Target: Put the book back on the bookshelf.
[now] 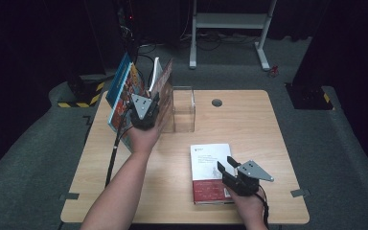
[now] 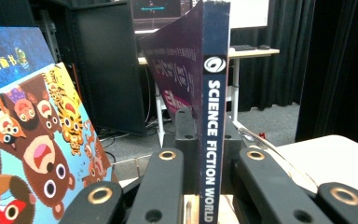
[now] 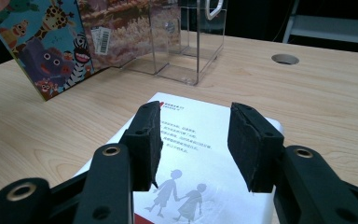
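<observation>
Upright near the bench's far-left corner, the Science Fiction World magazine (image 2: pixel 213 116) stands spine-on, pinched in my left gripper (image 1: pixel 143 111) beside the clear rack (image 1: pixel 182 109). My right gripper (image 1: pixel 231 170), jaws wide and empty, hovers over the flat white book (image 1: pixel 210 170) near the front edge.

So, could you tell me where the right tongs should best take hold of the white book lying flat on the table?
Probably at the near edge of the white book, coming in low from the person's side: it lies flat, so only its thin edges fit between the open right tongs.
</observation>
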`<state>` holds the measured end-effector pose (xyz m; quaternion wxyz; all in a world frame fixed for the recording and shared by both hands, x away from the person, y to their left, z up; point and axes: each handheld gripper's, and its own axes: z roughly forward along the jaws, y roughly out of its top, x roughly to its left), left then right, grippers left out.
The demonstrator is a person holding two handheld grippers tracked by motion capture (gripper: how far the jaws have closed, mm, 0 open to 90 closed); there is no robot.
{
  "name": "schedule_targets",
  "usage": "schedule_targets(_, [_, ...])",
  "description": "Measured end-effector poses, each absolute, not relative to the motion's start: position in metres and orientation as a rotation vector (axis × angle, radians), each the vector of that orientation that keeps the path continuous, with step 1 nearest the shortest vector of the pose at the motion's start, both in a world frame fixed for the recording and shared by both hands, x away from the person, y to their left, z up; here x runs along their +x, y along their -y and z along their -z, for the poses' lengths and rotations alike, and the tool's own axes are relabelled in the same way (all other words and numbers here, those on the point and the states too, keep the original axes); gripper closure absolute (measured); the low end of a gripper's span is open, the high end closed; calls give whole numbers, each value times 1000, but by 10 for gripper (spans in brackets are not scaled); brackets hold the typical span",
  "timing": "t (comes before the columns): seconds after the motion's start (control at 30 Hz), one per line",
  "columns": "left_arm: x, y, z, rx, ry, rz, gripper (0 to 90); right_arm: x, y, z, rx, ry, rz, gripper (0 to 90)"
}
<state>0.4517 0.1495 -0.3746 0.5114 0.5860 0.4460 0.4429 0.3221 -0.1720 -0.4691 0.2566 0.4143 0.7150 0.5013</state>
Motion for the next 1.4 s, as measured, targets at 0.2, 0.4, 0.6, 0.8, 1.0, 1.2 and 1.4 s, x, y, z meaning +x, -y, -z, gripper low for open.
schedule_targets(0.2, [456,-148,377,1404,-1079,-1066,841,322,172,469,1128,-1939,-1362,541])
schedule_targets(0.4, [461,-147,378,1402,-1084,-1072,841,322,172,470,1128,-1939,-1363,542])
schedule_targets(0.6, [464,-146,379,1396,-1087,-1069,841,322,172,470,1130,-1938,-1363,542])
schedule_targets(0.8, [467,-144,381,1389,-1092,-1070,841,322,172,470,1129,-1938,-1364,542])
schedule_targets(1.0, [470,-144,383,1389,-1100,-1068,842,322,172,470,1129,-1937,-1365,542])
schedule_targets(1.2, [473,-141,384,1387,-1099,-1070,841,322,173,470,1134,-1937,-1365,542])
schedule_targets(1.4, [475,-140,384,1382,-1099,-1072,841,322,173,470,1133,-1936,-1364,542])
